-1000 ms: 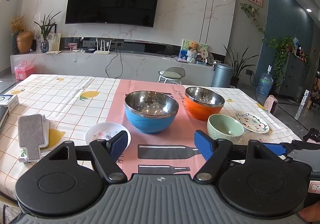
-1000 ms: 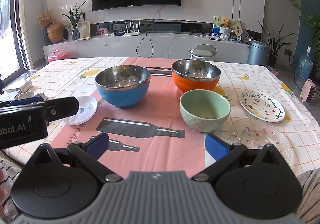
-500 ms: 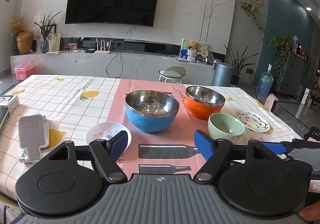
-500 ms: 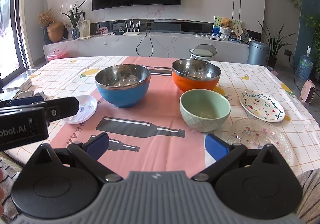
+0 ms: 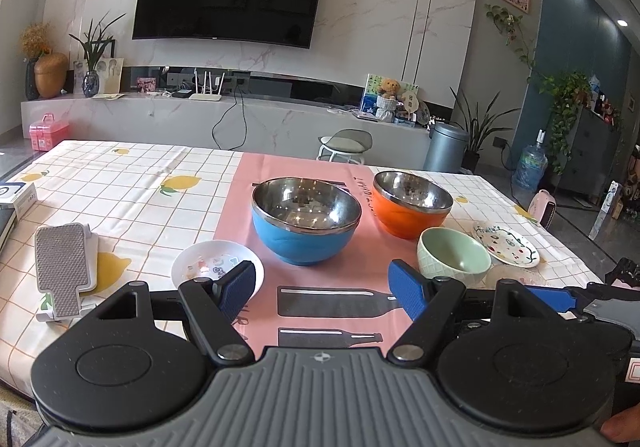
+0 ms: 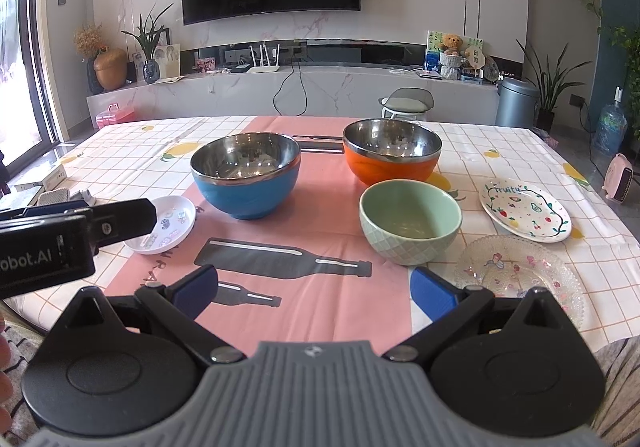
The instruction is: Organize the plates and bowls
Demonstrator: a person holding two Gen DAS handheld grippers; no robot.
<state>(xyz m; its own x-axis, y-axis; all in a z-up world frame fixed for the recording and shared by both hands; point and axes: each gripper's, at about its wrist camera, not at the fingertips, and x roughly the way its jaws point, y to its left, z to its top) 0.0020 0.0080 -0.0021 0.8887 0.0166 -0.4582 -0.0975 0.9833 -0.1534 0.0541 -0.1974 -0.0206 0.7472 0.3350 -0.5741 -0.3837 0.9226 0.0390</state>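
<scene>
Both tools idle over the near table edge. Left gripper [image 5: 323,289] has its blue pads spread wide, nothing between them; right gripper [image 6: 314,289] likewise gaping and empty.

Readable text: "Fruity" in green script on the white fruit plate [image 6: 525,214]. The left gripper's black body, seen from the right wrist camera, shows "obot.AI", first letter cut off by the frame. Pink mat [image 6: 320,215] has lettering along both long edges, too skewed to read, plus dark bottle silhouettes.

Dishes: blue bowl [image 5: 306,225] and orange bowl [image 5: 412,209], both steel-lined, sit side by side on the pink mat. Green bowl [image 6: 410,221] is nearer, at the mat's right edge, just in front of the orange one. Small white saucer [image 5: 212,267] sits left of the blue bowl, half on the mat. Clear glass plate [image 6: 520,275] lies on the checked cloth right of the green bowl, fruit plate just behind it.

View differences: right wrist camera shows the glass plate whole; in the left it's mostly hidden behind the gripper. Only the left shows the grey mesh-faced stand [image 5: 62,267] and the white box [image 5: 18,195] clearly.
</scene>
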